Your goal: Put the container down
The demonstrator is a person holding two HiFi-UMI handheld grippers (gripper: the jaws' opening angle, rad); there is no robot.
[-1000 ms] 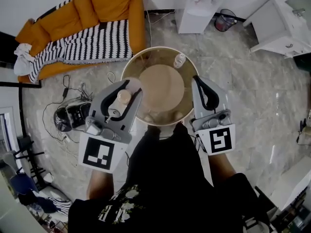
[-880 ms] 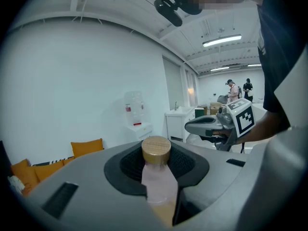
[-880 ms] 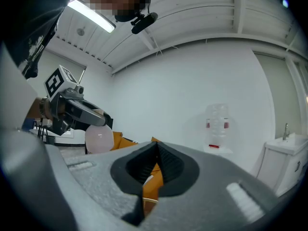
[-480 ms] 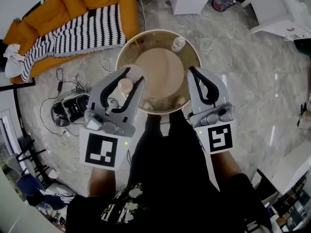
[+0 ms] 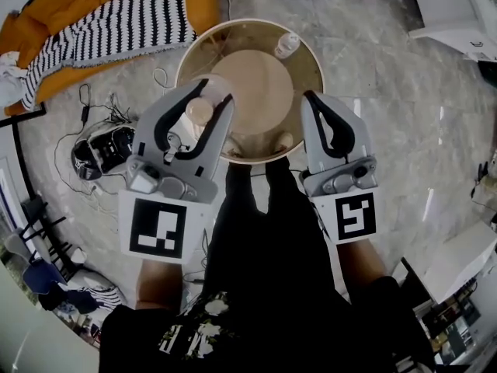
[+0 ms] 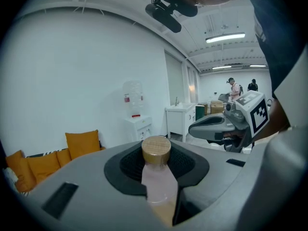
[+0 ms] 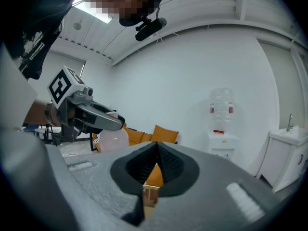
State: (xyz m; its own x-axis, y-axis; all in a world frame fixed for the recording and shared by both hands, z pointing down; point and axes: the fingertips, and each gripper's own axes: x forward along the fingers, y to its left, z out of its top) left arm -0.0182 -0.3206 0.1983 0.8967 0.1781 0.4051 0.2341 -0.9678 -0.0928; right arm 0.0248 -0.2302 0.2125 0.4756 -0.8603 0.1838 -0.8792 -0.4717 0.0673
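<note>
A small clear container with a round wooden lid (image 5: 199,113) sits between the jaws of my left gripper (image 5: 215,92), which is shut on it. The left gripper view shows the lid (image 6: 156,149) standing up above the pads, with the pale body (image 6: 160,189) clamped below. I hold it in the air over the near left edge of the round table (image 5: 189,49). My right gripper (image 5: 312,98) hovers over the table's near right edge, its jaws shut with nothing in them. From the right gripper view (image 7: 155,153), the container (image 7: 113,139) shows at the left.
A clear bottle (image 5: 286,45) stands on the table's far right side, and a small wooden piece (image 5: 286,140) lies at its near rim. An orange sofa with a striped blanket (image 5: 116,26) is at far left. Cables and black gear (image 5: 101,150) lie on the floor to the left.
Both grippers and the table have shifted up in the head view, and the grippers look a little larger. The left gripper still clamps the container; the right stays shut.
</note>
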